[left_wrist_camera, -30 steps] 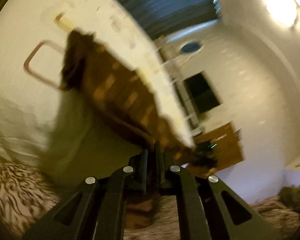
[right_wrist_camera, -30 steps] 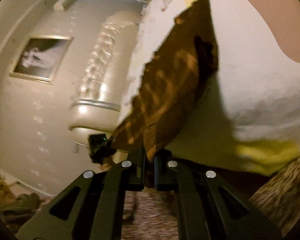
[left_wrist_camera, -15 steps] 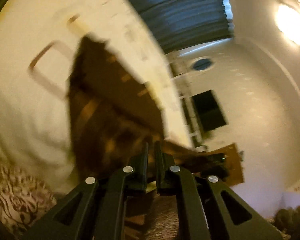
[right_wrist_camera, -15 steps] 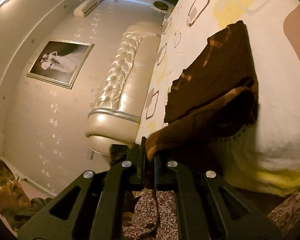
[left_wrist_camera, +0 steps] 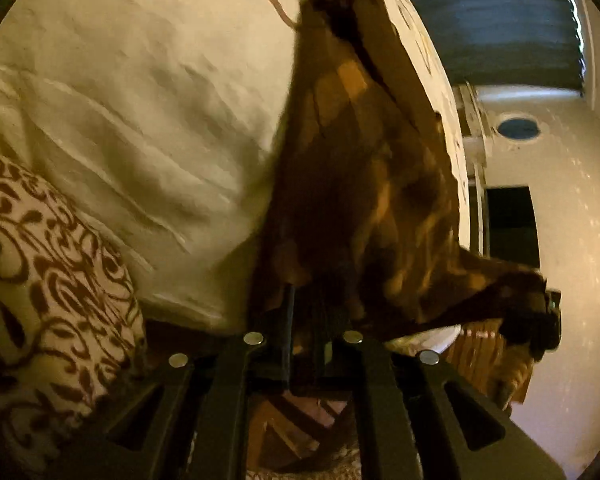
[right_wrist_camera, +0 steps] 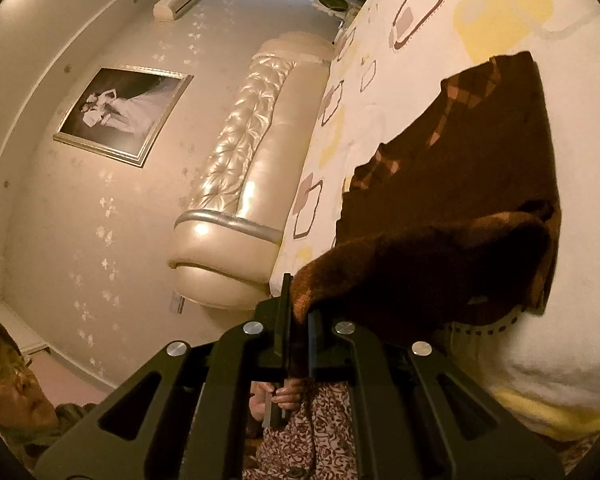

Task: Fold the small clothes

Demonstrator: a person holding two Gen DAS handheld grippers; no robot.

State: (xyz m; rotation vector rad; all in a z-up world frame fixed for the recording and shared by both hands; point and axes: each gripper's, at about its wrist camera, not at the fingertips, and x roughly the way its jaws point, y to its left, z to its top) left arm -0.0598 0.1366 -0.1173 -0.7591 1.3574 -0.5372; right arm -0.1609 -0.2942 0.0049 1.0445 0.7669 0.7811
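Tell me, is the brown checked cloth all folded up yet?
Not yet. Done: one part of the brown checked fleece cloth already lies flat on the white patterned bedsheet. In hand: the right hand-held gripper pinches an edge, doubling it over the flat part, while the left hand-held gripper is opening its jaws with cloth between them. Left: laying that edge down, smoothing it, probably folding again.

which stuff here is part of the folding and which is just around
In the job:
brown checked garment
left gripper, jaws opening, cloth between them
right gripper, shut on the garment

Just around:
padded headboard
framed picture
patterned pillow
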